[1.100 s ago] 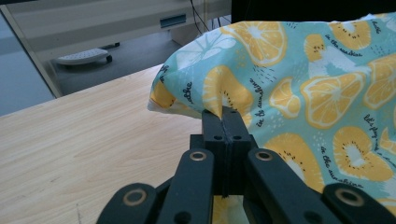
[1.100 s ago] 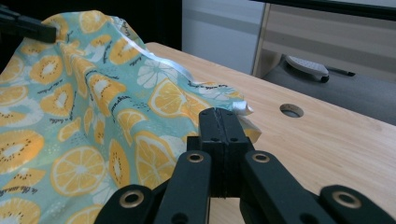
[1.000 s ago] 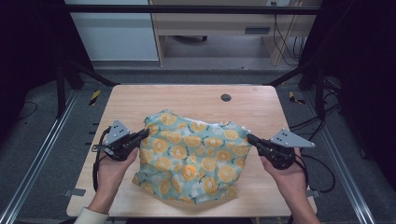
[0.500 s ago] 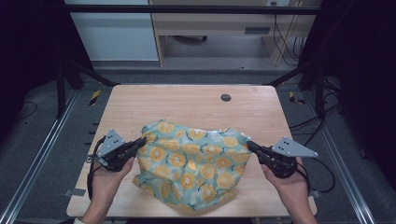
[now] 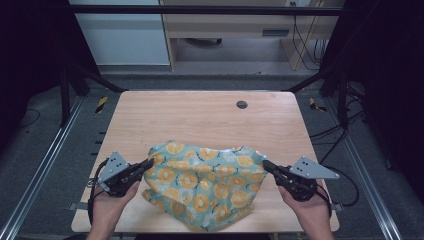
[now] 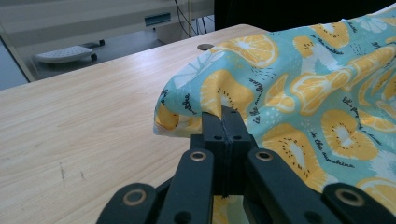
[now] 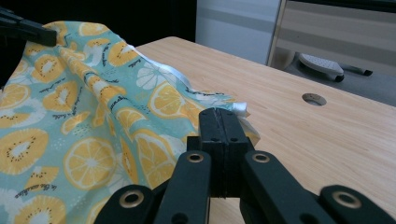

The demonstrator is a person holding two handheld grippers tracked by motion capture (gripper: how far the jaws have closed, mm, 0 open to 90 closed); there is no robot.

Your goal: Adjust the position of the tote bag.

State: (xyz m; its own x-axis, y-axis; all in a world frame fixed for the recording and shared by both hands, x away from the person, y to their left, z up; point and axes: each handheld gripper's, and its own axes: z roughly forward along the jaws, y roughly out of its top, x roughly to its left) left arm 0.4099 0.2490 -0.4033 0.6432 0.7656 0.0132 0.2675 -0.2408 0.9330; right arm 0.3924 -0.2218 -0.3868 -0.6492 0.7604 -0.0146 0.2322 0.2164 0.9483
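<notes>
Dragged toward the person since a second ago, the fruit-print cloth (image 5: 205, 185) now overhangs the near edge of the bench (image 5: 200, 115). Left gripper (image 5: 148, 164) and right gripper (image 5: 265, 163) each clench an opposite corner. It is held but rumpled; spreading or folding remains.

The right gripper (image 7: 223, 122) is seen with its black jaws pressed together on the edge of a teal cloth (image 7: 93, 135) printed with orange slices. The cloth is spread to the left of the jaws over a pale wooden table (image 7: 299, 140), rising in folds. A round hole (image 7: 314, 99) is set in the table beyond the jaws. At the cloth's far upper corner, the other gripper (image 7: 25, 29) is seen.
</notes>
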